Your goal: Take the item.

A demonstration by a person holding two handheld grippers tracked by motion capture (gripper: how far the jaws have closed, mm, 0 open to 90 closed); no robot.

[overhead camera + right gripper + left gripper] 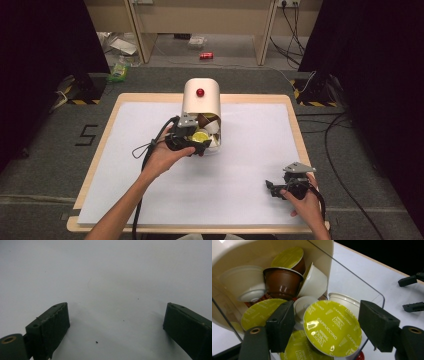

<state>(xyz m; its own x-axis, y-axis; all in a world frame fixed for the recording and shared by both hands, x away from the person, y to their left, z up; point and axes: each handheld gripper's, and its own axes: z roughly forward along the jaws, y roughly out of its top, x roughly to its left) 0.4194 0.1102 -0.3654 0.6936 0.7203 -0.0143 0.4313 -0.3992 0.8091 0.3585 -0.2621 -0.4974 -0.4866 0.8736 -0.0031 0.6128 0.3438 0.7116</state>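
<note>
- The right hand-held gripper [278, 188] rests near the front right of the tabletop [250, 165], jaws spread wide with nothing between them, just white sheet.
- The left hand-held gripper [192, 145] is at the mouth of the cream capsule bin [201, 102], jaws released on either side of a yellow-green cappuccino capsule [332, 327]; whether they touch it I cannot tell.
- Deeper inside lie a brown capsule [282, 282] and white ones.
- Beyond the tabletop, a red can [206, 55] lies on the floor.
</note>
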